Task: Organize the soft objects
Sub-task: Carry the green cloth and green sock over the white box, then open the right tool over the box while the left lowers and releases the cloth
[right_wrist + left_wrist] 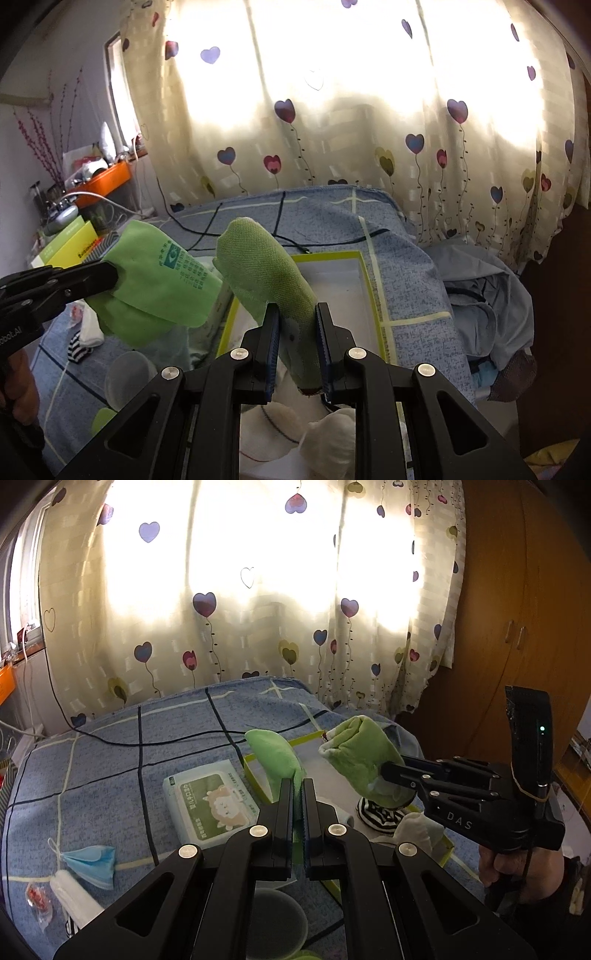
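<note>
Heart-print curtain [229, 602]; blue checked bedspread [110, 760]

You are working in a home bedroom. A bed [110, 760] with a blue checked sheet carries everything, its far edge against a sunlit curtain [229, 590] printed with heart balloons. A wooden wardrobe [517, 609] stands past the bed's right edge. Beyond the left edge, a cluttered windowsill [107, 181] holds an orange tray. A face mask [92, 864] and a pack of wet wipes [210, 805] lie on the sheet.
</note>
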Demonstrator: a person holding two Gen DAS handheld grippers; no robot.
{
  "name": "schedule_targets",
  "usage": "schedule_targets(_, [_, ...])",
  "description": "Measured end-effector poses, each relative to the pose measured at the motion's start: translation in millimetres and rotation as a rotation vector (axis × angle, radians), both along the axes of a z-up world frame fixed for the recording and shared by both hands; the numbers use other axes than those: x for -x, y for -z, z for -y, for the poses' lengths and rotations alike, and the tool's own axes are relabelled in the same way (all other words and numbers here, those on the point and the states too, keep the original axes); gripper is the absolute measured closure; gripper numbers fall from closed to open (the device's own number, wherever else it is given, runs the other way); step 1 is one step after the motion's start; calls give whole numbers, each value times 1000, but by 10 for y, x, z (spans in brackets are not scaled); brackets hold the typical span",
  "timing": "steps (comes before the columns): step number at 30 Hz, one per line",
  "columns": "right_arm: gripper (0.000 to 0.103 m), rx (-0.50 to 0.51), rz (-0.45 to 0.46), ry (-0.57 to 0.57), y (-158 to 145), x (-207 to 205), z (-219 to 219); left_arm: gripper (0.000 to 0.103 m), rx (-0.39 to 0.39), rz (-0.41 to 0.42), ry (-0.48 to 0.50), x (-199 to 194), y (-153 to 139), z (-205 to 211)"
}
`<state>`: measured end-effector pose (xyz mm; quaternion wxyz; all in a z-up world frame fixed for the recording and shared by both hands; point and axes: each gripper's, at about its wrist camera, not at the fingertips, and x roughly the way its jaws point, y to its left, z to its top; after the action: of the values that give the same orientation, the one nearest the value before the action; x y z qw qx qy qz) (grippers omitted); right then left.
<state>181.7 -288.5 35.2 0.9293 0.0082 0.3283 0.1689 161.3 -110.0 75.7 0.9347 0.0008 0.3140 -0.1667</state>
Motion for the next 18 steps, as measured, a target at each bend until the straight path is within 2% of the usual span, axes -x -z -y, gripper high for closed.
schedule_targets(11, [82,27,-121,2,332,-364,-39,99,-39,-37,25,-298,130,162])
schedule_targets(14, [69,3,-137,9,374,-403,5,99,-55,-51,33,-375,174,207])
schedule_targets(15, [60,-5,-131,17,370,-399,34,99,-60,-55,35,-398,184,224])
schedule_targets(18, [57,-38,-108,39,315,-363,129,99,-73,-62,40,-458,206,263])
